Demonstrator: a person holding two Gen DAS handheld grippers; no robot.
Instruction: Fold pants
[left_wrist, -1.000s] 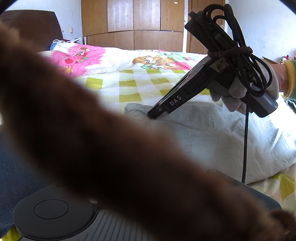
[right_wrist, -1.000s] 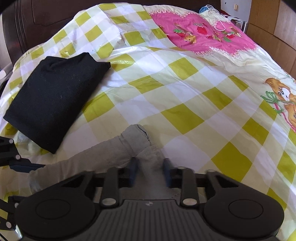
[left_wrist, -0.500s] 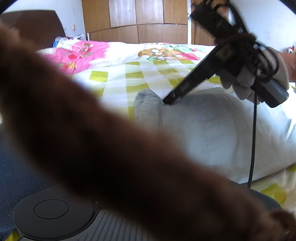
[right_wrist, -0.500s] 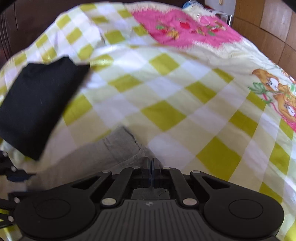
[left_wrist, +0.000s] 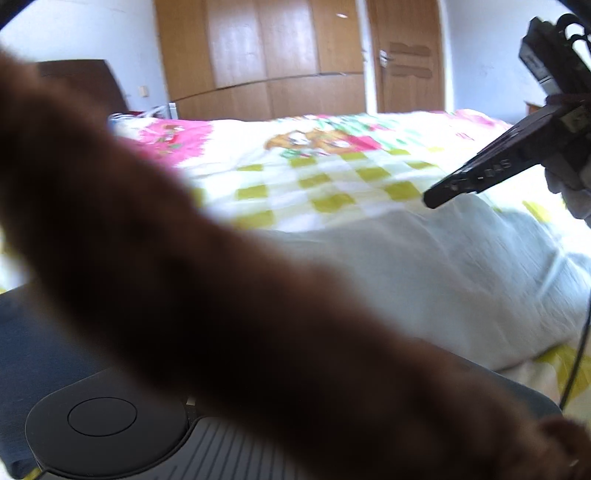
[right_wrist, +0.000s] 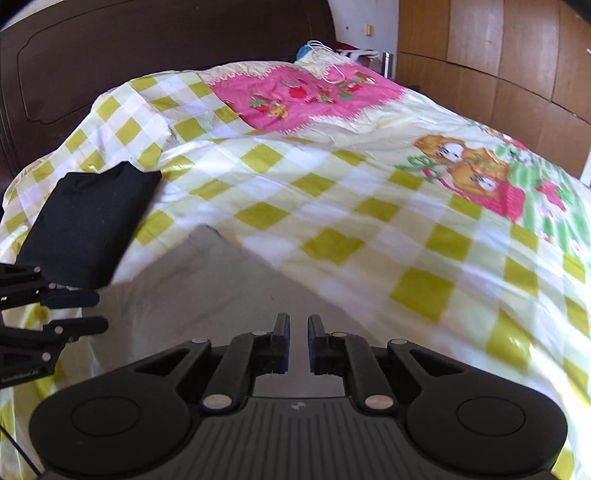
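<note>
Right gripper (right_wrist: 295, 328) jaws slightly apart, holding nothing, above grey pants (right_wrist: 207, 291) lying on the checked bed quilt (right_wrist: 369, 206) beside a folded black garment (right_wrist: 88, 221); left gripper (right_wrist: 86, 312) jaws open, empty, at pants' left edge.

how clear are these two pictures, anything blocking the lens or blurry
Left wrist view: a brown, out-of-focus strap or sleeve close to the lens covers much of the frame, hiding the left hand-held gripper's fingers; the grey pants look washed out by bright light. Right wrist view: unobstructed, the right hand-held gripper sharp, the checked bedspread smeared by motion.
</note>
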